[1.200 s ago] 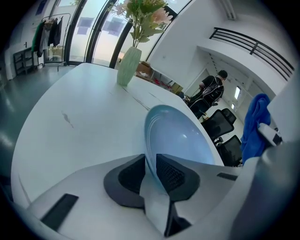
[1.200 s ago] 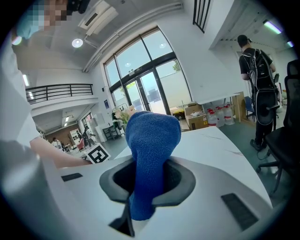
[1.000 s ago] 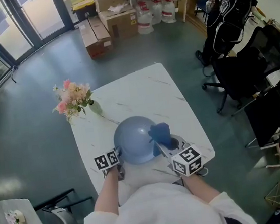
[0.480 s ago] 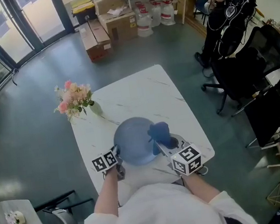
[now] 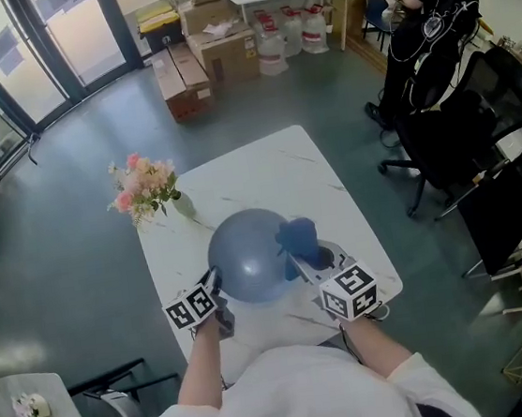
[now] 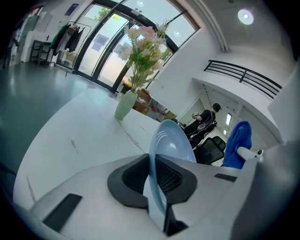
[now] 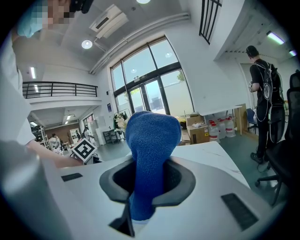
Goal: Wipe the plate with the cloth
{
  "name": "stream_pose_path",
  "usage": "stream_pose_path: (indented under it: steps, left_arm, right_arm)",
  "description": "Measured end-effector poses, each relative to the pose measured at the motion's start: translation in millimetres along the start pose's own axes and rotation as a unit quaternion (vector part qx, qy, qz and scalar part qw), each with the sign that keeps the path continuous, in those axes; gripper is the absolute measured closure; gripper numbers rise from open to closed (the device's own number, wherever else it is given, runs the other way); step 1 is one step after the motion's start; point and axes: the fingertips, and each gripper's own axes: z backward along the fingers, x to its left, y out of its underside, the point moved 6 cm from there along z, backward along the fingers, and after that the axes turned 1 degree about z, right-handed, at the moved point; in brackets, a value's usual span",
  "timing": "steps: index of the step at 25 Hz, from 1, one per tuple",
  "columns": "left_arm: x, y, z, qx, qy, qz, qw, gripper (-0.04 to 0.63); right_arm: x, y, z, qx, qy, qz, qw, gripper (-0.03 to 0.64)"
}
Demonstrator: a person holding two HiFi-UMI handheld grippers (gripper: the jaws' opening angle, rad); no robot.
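1. While working over the worktop [image 5: 266, 169], mind its near edge at 6 o'clock, right beneath both hands. Likely to lose anything dropped there to the floor [image 5: 59, 256] rather than the slab. Plenty of bare surface toward 12 and 2 o'clock for setting down or swinging.
2. Holds the plate [image 5: 248, 256] at the 6 o'clock end, seemingly raised off the worktop. Pinched only at its rim near 7 o'clock by the left tongs [image 6: 152, 187], shut hard on that thin edge. Could pivot or slip free under a firm wipe, with so small a bite against so wide a disc.
3. Keep off the vase of flowers [image 5: 182, 204], near at 10 o'clock of the plate. Liable to topple if the plate swings that way.
4. Carries the cloth [image 5: 300, 238] bunched in the right tongs [image 7: 147, 187], closed on it, at 3 o'clock of the plate. Touching the rim or just beside it, cannot tell. Might pull loose if dragged hard.
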Motion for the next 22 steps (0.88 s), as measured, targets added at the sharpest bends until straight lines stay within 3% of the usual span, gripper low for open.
stream_pose_path:
  steps: [13,22]
  left_arm:
    - [-46.0,-50.9,58.3,-0.090,0.053,-0.030,0.9941,0.552]
    - [-67.8,-68.8,89.1,-0.124,0.076,-0.061,0.9874,0.552]
  right_arm:
    - [23.1,-31.4,-14.5,-0.026,-0.017,0.025,0.999,0.532]
    - [35.0,-44.2,-23.1,-0.003,-0.017,0.076,0.997,0.532]
